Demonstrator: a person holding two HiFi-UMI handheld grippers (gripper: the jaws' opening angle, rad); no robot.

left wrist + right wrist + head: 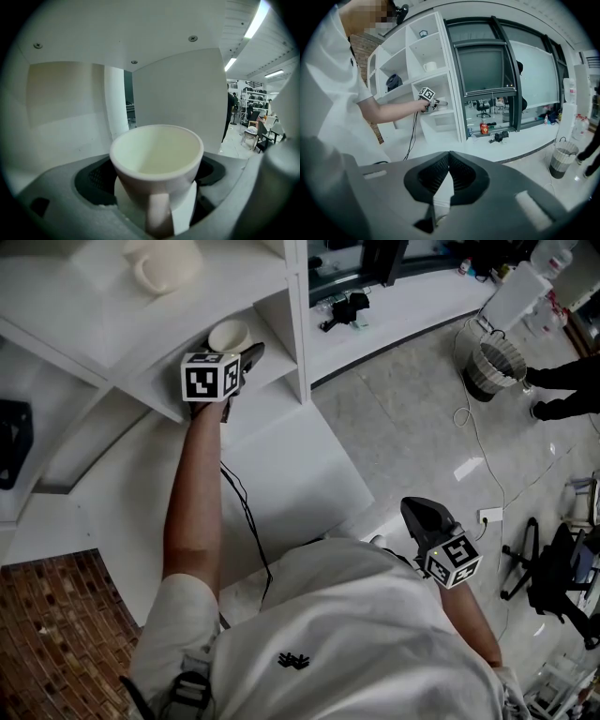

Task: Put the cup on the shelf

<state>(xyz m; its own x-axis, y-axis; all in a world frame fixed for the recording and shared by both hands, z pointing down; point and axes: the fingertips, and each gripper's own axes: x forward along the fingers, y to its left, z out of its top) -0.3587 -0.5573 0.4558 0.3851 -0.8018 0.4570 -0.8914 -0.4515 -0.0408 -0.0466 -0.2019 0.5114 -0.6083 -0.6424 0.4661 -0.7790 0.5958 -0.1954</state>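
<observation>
A cream cup [228, 334] stands upright in a compartment of the white shelf [281, 371], its handle toward the left gripper's camera. In the left gripper view the cup [157, 159] fills the space between the jaws, resting on the shelf board. My left gripper [234, 345] reaches into that compartment, jaws wide on either side of the cup, with a small gap showing beside it. The right gripper view shows the left gripper [434, 102] at the shelf [440, 79]. My right gripper [417, 510] hangs low by my right side, jaws together and empty [449, 154].
A second cream cup [164, 263] sits on the shelf above. A dark object [9, 442] lies in a compartment to the left. A cable [246, 512] trails over the low white platform [300, 474]. A wastebasket [495, 367], a person's legs [562, 381] and an office chair [553, 573] are at right.
</observation>
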